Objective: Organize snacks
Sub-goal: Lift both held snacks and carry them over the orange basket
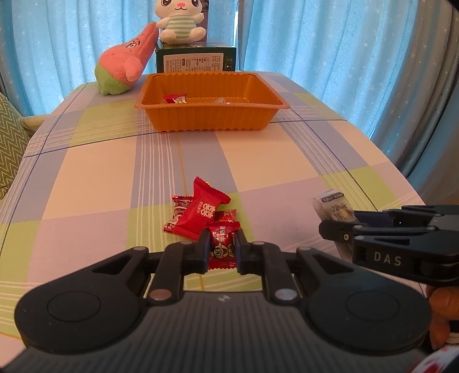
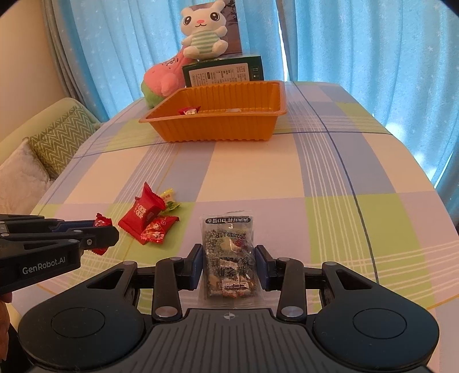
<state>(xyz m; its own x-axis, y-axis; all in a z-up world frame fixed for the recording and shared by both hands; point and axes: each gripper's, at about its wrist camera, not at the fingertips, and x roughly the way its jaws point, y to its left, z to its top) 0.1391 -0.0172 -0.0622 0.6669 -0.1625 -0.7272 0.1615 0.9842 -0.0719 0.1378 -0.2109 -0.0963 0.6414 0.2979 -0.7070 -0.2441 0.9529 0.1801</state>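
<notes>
Our left tongs (image 1: 222, 249) pinch a small red foil-wrapped candy (image 1: 223, 247) between their two fingers, the wrapper standing upright at the near edge of the worktop. Our right tongs (image 2: 229, 265) sit around a clear plastic packet of mixed dark snacks (image 2: 229, 258); the blue pads (image 2: 198, 265) lie just beside its edges, and we cannot tell whether they press it or only flank it. In the left wrist view the right tongs (image 1: 338, 229) come in from the right with that packet (image 1: 334, 208) under their tips.

Just beyond the pinched candy lies a loose heap of red candy wrappers (image 1: 200, 212), a larger red pillow-shaped pack on top; the right wrist view shows the heap (image 2: 149, 215) left of the packet, with a yellow-green wrapped sweet (image 2: 169, 199) at its far side.

Farther off, in the middle of the checked pastel cloth of the worktop (image 1: 258, 163), stands a ribbed orange plastic tray (image 1: 212, 120) holding one red candy (image 1: 175, 99) near its left end. Behind the tray are a dark green printed box (image 1: 196, 60), a pink and green plush toy (image 1: 126, 64) leaning on it, and a white rabbit plush in a striped shirt (image 1: 180, 23) seated on top. Blue curtains (image 1: 330, 43) hang behind.
</notes>
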